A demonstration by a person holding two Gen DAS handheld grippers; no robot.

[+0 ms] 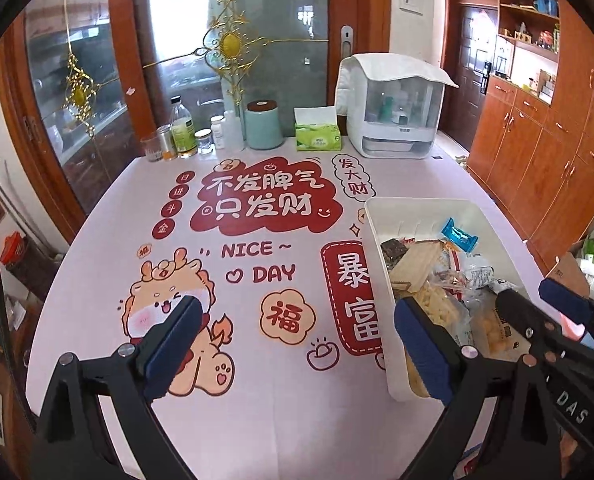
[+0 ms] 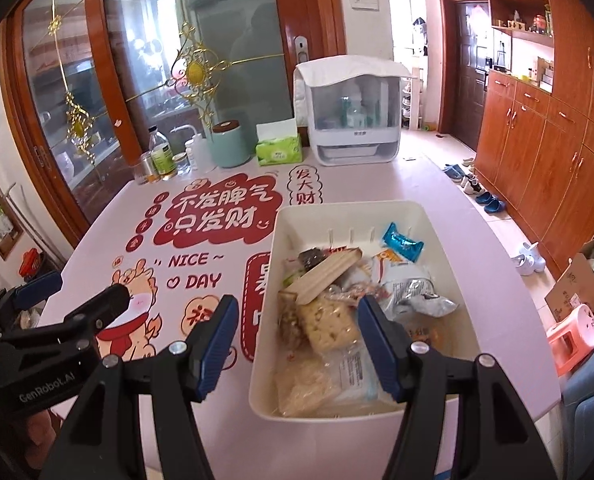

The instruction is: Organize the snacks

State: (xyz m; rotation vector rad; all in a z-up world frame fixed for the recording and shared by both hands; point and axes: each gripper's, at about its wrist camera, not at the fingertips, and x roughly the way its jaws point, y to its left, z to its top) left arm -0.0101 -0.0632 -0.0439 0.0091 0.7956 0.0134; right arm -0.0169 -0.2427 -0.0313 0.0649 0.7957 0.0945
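A white plastic bin (image 2: 377, 207) stands on the right half of the table with several snack packs in it. A blue wrapped candy (image 2: 403, 242), a beige stick-shaped pack (image 2: 325, 270), a pale cracker bar (image 2: 329, 324) and a silver-grey packet (image 2: 421, 288) show on top. My right gripper (image 2: 299, 344) is open over the bin's near left part, and its pads press on nothing. My left gripper (image 1: 297, 344) is open over the printed tablecloth (image 1: 257, 256), with its right finger at the bin's (image 1: 417, 205) left wall. The right gripper (image 1: 537, 300) hangs over the bin's near right.
Along the table's far edge stand bottles and jars (image 1: 183, 132), a teal canister (image 1: 263, 124), a green tissue box (image 1: 317, 136) and a white covered cabinet (image 1: 393, 108). Wooden cupboards (image 2: 537, 148) line the right wall. A pink stool (image 2: 573, 336), shoes and a cardboard box lie on the floor.
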